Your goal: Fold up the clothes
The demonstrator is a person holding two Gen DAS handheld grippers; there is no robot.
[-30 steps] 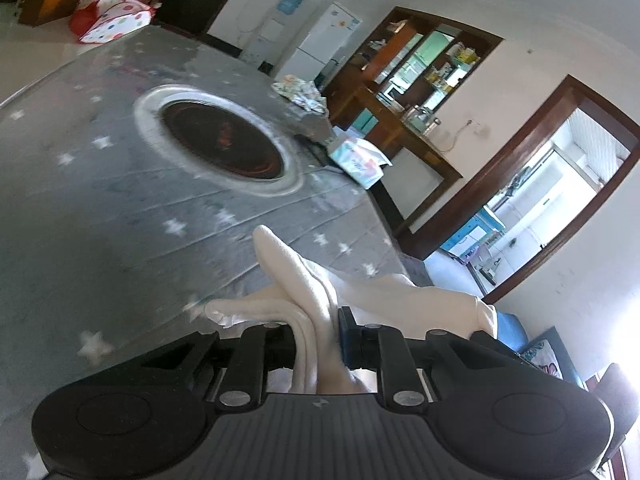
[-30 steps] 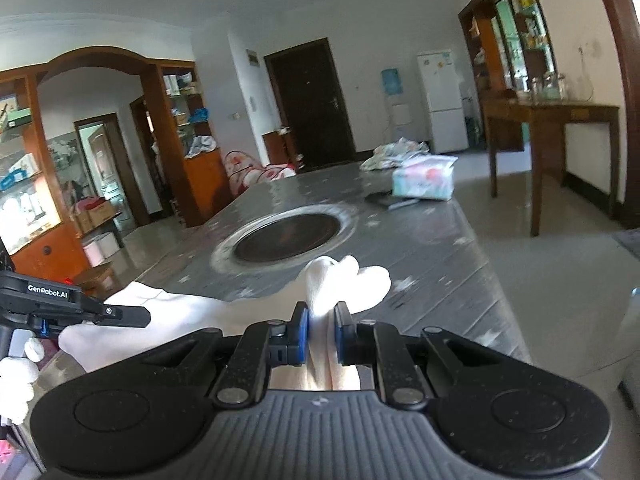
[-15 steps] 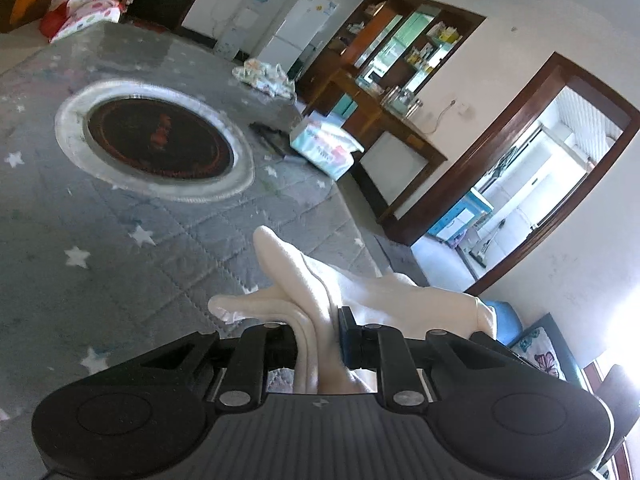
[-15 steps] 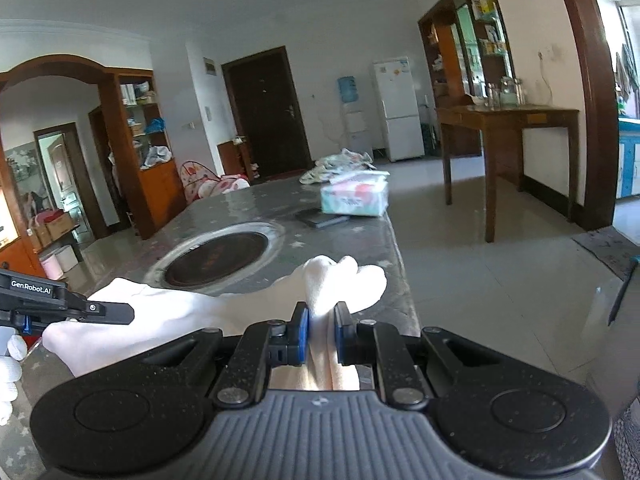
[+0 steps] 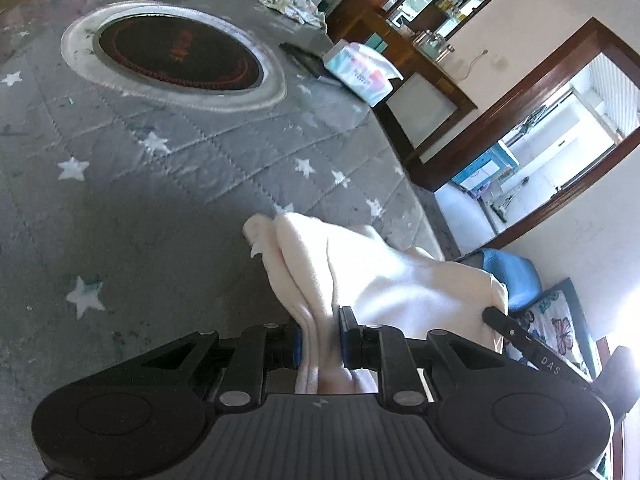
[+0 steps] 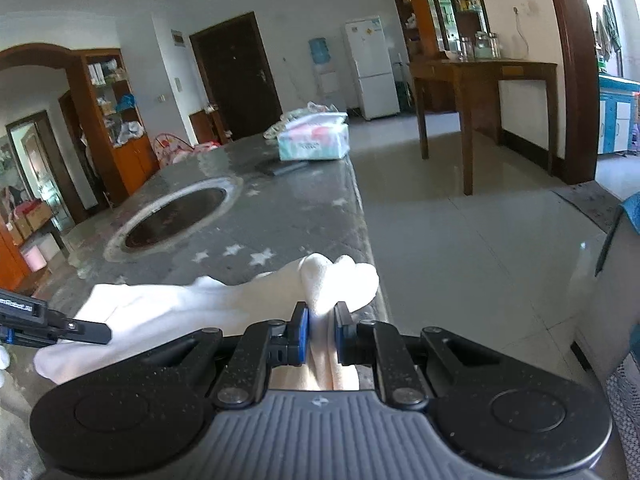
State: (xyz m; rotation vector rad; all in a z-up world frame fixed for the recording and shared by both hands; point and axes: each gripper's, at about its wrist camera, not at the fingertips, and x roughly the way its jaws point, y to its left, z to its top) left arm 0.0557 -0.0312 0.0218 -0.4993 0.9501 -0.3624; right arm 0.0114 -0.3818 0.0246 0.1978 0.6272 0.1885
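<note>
The left gripper (image 5: 320, 338) is showing a matte black body with a ribbed grey plate at its centre, two round black housings at the sides and silver screw heads on its angular linkage arms. Blue pads are lining its fingers (image 5: 297, 346). The right gripper (image 6: 320, 334) is wearing the same build: black speckled arms, silver screws, blue-backed fingers (image 6: 302, 330), and a small emblem on the ribbed plate. White lettering is running along a black finger at the left wrist view's right side.

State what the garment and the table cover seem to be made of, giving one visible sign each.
Garment: soft cream knit or fleece, matte; it bunches in thick rounded folds.
Table cover: grey quilted fabric, apparently under a clear glossy sheet; stitched diamond lines, white stars, reflections.
</note>
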